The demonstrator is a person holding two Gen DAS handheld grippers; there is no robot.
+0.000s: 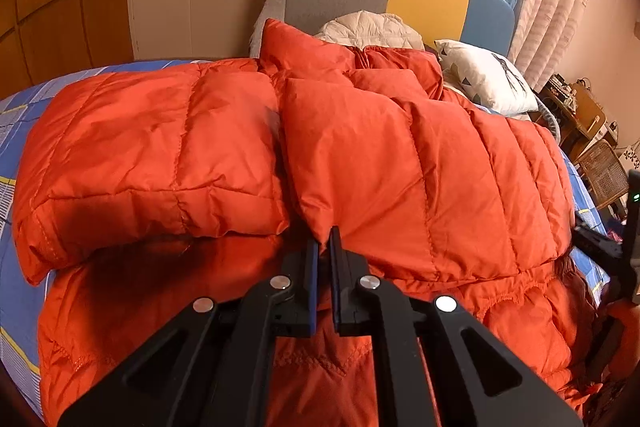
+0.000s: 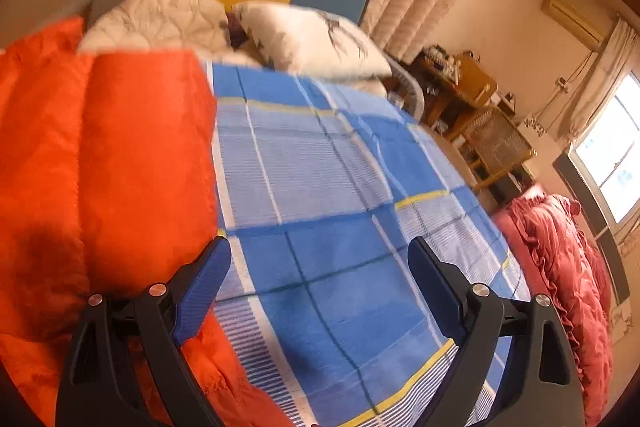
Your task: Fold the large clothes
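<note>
The left tongs (image 1: 324, 247) sit nearest the lens, their blue pads drawn almost together on the lower corner of a folded-over panel of the orange down jacket (image 1: 360, 163); the fabric pinched there is thin, so the jaws look all but closed. The jacket lies spread across the bed (image 2: 320, 187), over its blue checked sheet, with two quilted panels already turned inward and meeting near the middle, and a further layer of orange fabric underneath, closer to the camera. A white patterned pillow (image 1: 484, 79) and a cream quilt (image 1: 368, 27) lie beyond it by the headboard.

The right tongs (image 2: 320, 251) stand wide apart with nothing between them, above bare sheet just beside the jacket's right edge.

The jacket looks light, puffy and soft, with a smooth shell that probably slides easily and springs back when released. A pinch on a stitched seam or hem should hold better than one on a swollen baffle, which would likely squeeze out of the pads. For the next fold, the hem corners at the near edge seem the sensible places to grip, one in each hand.
</note>
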